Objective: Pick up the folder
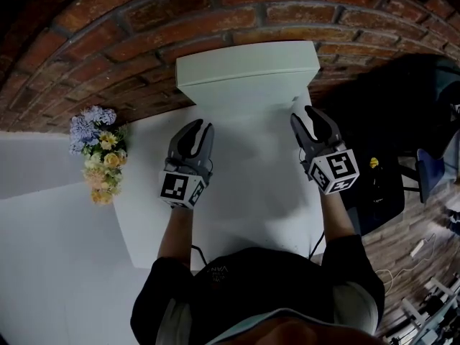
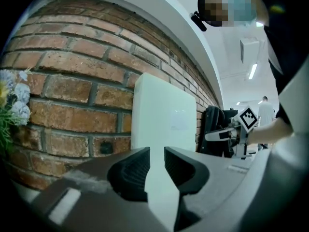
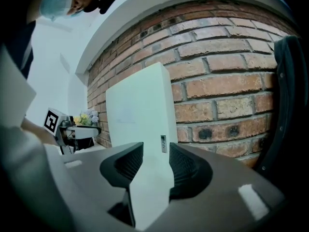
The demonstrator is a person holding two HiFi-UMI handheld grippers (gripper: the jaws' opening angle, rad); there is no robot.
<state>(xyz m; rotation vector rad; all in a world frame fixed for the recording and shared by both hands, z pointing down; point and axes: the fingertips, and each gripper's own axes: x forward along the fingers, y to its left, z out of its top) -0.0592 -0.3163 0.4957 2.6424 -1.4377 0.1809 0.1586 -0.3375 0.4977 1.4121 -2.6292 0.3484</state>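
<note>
The folder is standing upright at the far end of the white table, its back leaning against the brick wall. It is a thick, plain white case, and in the right gripper view the folder is showing a small label low on its narrow side. In the left gripper view the folder is rising straight ahead, beyond the jaws.

The left gripper is hovering over the table just short of the folder's front face, pointing at its left half. In its own view the left gripper is keeping its jaws a little apart, released, with only white table and the folder's foot showing through the gap; the pads are pressing on nothing. The right gripper is reaching toward the folder's right corner, near it but not touching. The right gripper is also standing released, its jaws parted somewhat wider, and nothing is being gripped between them.

Each gripper is carrying its marker cube at the back, with the person's bare forearms and dark sleeves trailing behind.

A bunch of blue and yellow flowers is sitting to the left of the table by the wall. A dark chair is standing to the right.
</note>
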